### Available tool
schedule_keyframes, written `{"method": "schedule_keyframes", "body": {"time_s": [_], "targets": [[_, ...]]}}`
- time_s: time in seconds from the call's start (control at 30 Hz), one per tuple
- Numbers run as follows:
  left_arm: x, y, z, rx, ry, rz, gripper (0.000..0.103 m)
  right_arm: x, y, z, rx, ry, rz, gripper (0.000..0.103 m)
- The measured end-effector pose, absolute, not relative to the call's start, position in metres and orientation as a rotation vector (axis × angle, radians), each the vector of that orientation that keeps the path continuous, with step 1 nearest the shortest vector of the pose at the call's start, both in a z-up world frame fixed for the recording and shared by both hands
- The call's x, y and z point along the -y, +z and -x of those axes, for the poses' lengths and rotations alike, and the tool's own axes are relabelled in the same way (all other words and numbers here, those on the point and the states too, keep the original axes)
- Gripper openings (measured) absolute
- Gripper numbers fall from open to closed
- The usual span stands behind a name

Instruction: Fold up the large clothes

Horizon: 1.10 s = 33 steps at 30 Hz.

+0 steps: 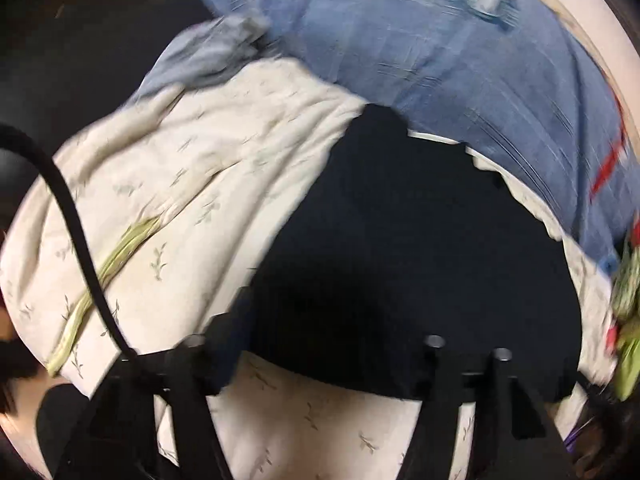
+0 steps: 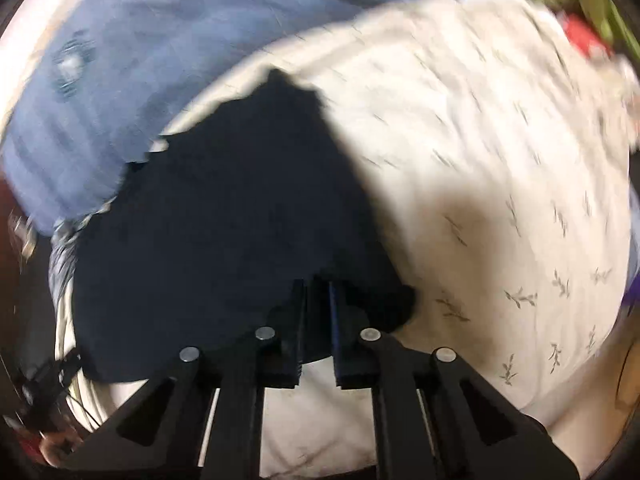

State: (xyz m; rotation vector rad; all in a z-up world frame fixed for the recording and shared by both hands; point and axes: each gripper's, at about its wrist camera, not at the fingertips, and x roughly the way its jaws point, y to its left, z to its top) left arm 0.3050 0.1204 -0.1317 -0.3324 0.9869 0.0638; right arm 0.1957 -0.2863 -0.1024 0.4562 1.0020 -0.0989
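Note:
A dark navy garment [image 1: 384, 248] lies on a cream bedspread with a leaf print [image 1: 192, 168]. In the left wrist view its near edge drapes over my left gripper [image 1: 320, 364], hiding the fingertips; the linkage arms stand wide apart. In the right wrist view the same garment [image 2: 224, 216] spreads left and ahead. My right gripper [image 2: 318, 304] is shut on the garment's near edge, with cloth pinched between the narrow fingers. Both views are motion-blurred.
A blue quilted cover [image 1: 440, 48] lies beyond the garment, also in the right wrist view [image 2: 132, 60]. Green and red items [image 1: 624, 320] sit at the bed's right side. A black cable [image 1: 76, 240] crosses the left view. The bedspread [image 2: 500, 168] stretches right.

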Motion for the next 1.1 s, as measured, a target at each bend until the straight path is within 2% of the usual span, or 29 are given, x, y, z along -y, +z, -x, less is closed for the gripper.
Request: {"method": "schedule_keyframes", "body": {"time_s": [0.13, 0.23, 0.37, 0.43, 0.53, 0.57, 0.63, 0.67, 0.8, 0.87, 0.93, 1.1], "targets": [[-0.075, -0.141, -0.301, -1.037, 0.020, 0.145, 0.069, 0.217, -0.089, -0.210, -1.007, -0.012, -0.242, 0.017], [-0.079, -0.167, -0.309, -1.093, 0.016, 0.190, 0.072, 0.194, -0.108, -0.224, -1.049, -0.010, -0.148, 0.017], [-0.082, -0.162, -0.310, -1.082, 0.013, 0.138, 0.068, 0.201, -0.136, -0.230, -1.110, -0.038, -0.134, 0.016], [-0.093, -0.153, -0.306, -1.068, 0.077, 0.136, 0.068, 0.210, -0.130, -0.223, -1.109, -0.089, -0.128, 0.016], [-0.109, -0.139, -0.298, -1.044, 0.141, 0.150, 0.073, 0.220, -0.112, -0.209, -1.073, -0.090, -0.185, 0.019], [-0.112, -0.135, -0.294, -1.036, 0.150, 0.147, 0.074, 0.222, -0.106, -0.204, -1.057, -0.069, -0.215, 0.020], [-0.116, -0.128, -0.285, -1.034, 0.158, 0.153, 0.080, 0.218, -0.095, -0.195, -1.038, -0.052, -0.248, 0.037], [-0.117, -0.127, -0.281, -1.034, 0.156, 0.164, 0.082, 0.216, -0.091, -0.190, -1.027, -0.044, -0.262, 0.040], [-0.119, -0.127, -0.248, -1.045, 0.143, 0.211, 0.089, 0.202, -0.084, -0.174, -1.010, 0.005, -0.315, 0.041], [-0.116, -0.133, -0.245, -1.057, 0.147, 0.218, 0.091, 0.191, -0.081, -0.164, -1.009, 0.022, -0.315, 0.044], [-0.114, -0.141, -0.249, -1.081, 0.151, 0.228, 0.091, 0.185, -0.082, -0.160, -1.013, 0.034, -0.306, 0.052], [-0.104, -0.158, -0.262, -1.123, 0.128, 0.260, 0.091, 0.177, -0.084, -0.155, -1.033, 0.060, -0.307, 0.052]]}}
